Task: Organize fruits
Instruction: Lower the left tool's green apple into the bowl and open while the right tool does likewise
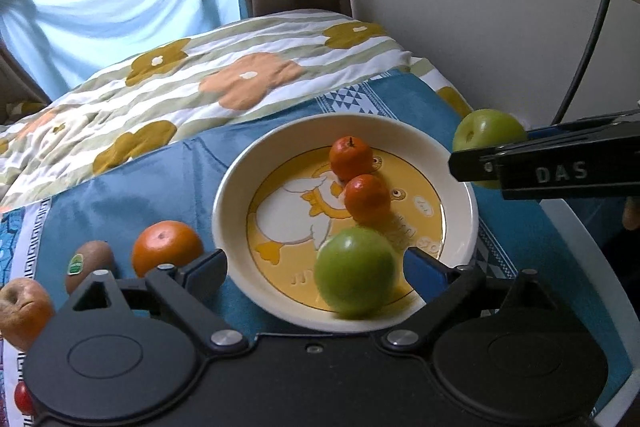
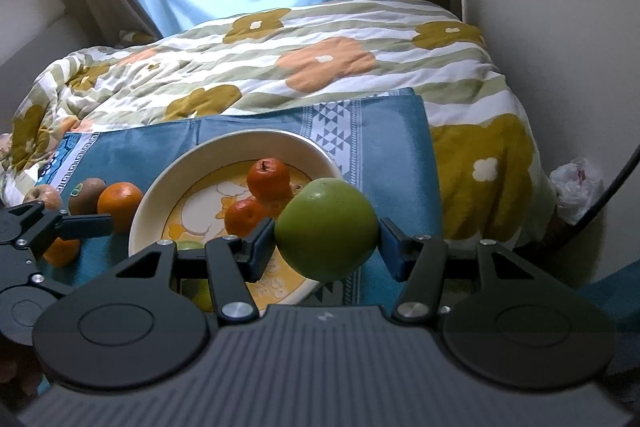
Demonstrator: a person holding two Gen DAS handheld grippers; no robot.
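In the left wrist view, the left gripper point(image 1: 316, 267) stood with its jaws wide apart around a green apple point(image 1: 355, 273), blurred and resting free in the duck-patterned plate point(image 1: 228, 203) at lower centre, probably just dropped beside two small oranges point(image 1: 351, 158). In the right wrist view, the right gripper point(image 2: 326, 239) was clamped on a second green apple point(image 2: 327, 229) above the plate's right rim, seemingly bound there too. A larger orange point(image 1: 166, 247), kiwi point(image 1: 90, 263) and reddish apple point(image 1: 22, 311) waited on the blue cloth point(image 1: 132, 183) at lower left.

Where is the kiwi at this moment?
The kiwi lies on the blue cloth, left of the plate in the left wrist view, between the large orange and a reddish apple.
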